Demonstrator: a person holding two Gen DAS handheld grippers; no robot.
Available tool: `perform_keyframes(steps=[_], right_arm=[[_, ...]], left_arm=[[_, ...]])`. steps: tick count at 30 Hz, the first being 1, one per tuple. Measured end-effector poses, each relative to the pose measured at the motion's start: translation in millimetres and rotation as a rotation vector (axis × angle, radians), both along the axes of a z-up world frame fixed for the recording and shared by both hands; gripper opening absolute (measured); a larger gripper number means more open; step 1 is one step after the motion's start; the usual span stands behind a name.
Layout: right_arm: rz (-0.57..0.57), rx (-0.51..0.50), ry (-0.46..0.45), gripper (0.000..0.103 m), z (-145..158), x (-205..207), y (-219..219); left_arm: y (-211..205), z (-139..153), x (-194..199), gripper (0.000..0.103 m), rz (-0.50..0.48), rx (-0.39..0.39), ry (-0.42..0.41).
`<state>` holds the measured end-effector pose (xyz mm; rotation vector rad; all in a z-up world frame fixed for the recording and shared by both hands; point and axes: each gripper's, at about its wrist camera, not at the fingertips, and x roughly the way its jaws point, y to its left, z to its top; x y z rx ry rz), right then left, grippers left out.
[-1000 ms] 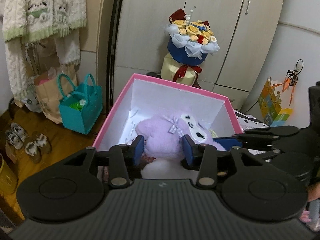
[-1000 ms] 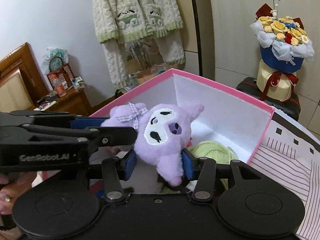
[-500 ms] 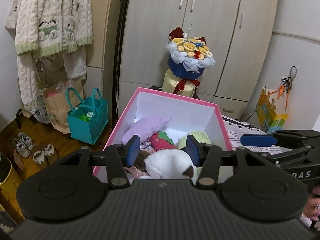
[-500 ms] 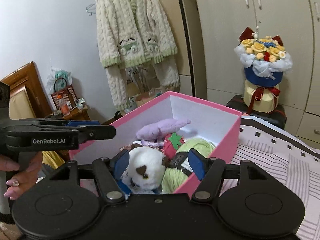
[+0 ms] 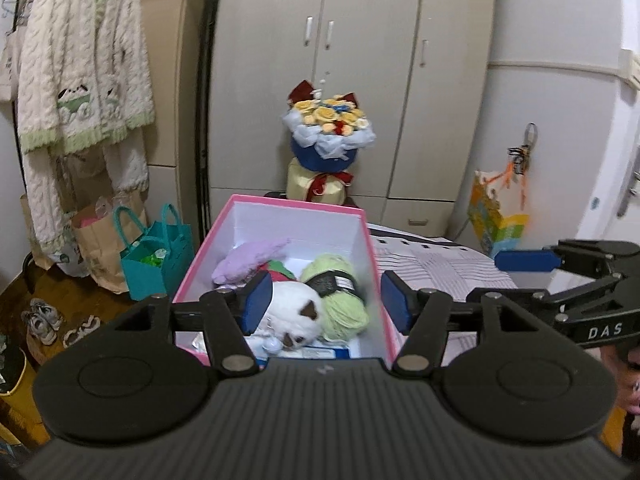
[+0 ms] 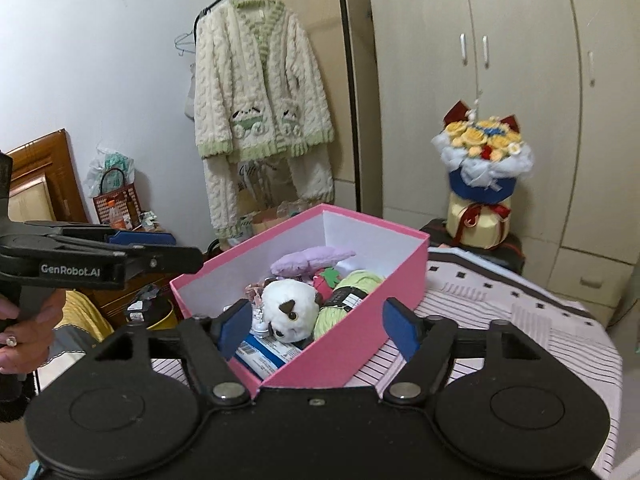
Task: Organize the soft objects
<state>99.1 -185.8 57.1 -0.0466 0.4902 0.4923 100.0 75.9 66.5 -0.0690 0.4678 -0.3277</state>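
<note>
With both the left gripper (image 5: 324,302) and right gripper (image 6: 316,330) empty and opening, the purple plush (image 6: 310,260) lies loose inside the pink box (image 6: 352,344); your gripper could clip its rim.

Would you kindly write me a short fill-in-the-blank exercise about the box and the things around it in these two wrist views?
1. The soft toys lie inside a box whose outer walls are ____.
2. Beside the white plush lies a ball of ____ yarn.
3. The purple plush lies toward the ____ end of the box, away from the cameras.
4. The left gripper and right gripper hold ____.

Missing words: pink; green; far; nothing
</note>
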Motion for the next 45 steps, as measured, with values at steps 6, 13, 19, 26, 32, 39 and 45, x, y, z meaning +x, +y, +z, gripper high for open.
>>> perform_keyframes(steps=[6,13,19,26,32,39,45], right_arm=[[-0.068,-0.018,-0.029,0.087,6,-34,-13],[-0.137,-0.062,-0.049,0.096,5,-61,-24],[-0.249,-0.075,-0.009,0.103,5,-70,-31],[-0.449,-0.143,-0.011,0.103,-1,-87,-27],[-0.467,-0.061,0.042,0.103,-9,-97,-35],[-0.528,-0.092,-0.026,0.103,-15,-107,-30],[-0.584,-0.095,-0.027,0.103,-22,-113,-28]], left_arm=[[-10,4,-29,0.078,-0.009,0.018,-0.028],[-20,7,-48,0.098,-0.020,0.049,-0.034],[-35,11,-58,0.103,0.050,0.134,-0.028],[-40,8,-71,0.103,0.013,0.107,-0.029],[-51,-4,-74,0.103,0.054,0.164,-0.052],[-53,-20,-67,0.103,0.082,0.160,-0.044],[-58,-30,-63,0.103,0.077,0.158,-0.025]])
